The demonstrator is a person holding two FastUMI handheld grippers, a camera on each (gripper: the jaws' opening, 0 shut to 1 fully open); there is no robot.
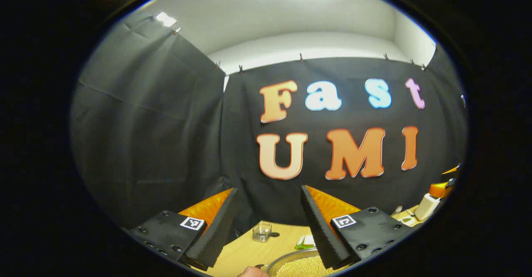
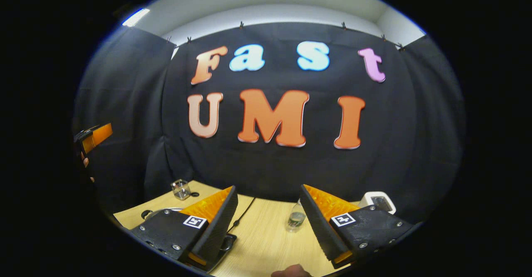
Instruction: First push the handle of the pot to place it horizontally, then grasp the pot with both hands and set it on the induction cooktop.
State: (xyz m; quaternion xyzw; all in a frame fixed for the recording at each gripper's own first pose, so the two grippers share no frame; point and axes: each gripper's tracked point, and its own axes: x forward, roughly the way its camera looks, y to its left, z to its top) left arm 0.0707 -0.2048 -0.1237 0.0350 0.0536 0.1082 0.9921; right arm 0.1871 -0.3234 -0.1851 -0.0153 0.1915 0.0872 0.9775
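Note:
In the left gripper view, the pot (image 1: 297, 264) lies at the bottom edge, a metal rim around pale grainy contents, partly behind my right-hand finger. My left gripper (image 1: 269, 189) is raised above it, open, with nothing between its fingers. In the right gripper view, my right gripper (image 2: 268, 186) is open too and high over the wooden table (image 2: 266, 235). A grey rim with a dark loop (image 2: 146, 214), likely the pot, peeks out behind its left-hand finger. A flat black slab with a cord (image 2: 226, 242), likely the cooktop, lies under that finger.
A small clear glass (image 1: 262, 232) (image 2: 181, 189) stands near the back wall. A plastic bottle (image 2: 296, 218) and a white device (image 2: 378, 202) (image 1: 427, 206) sit on the table. The other gripper (image 2: 94, 137) is at the left edge of the right gripper view.

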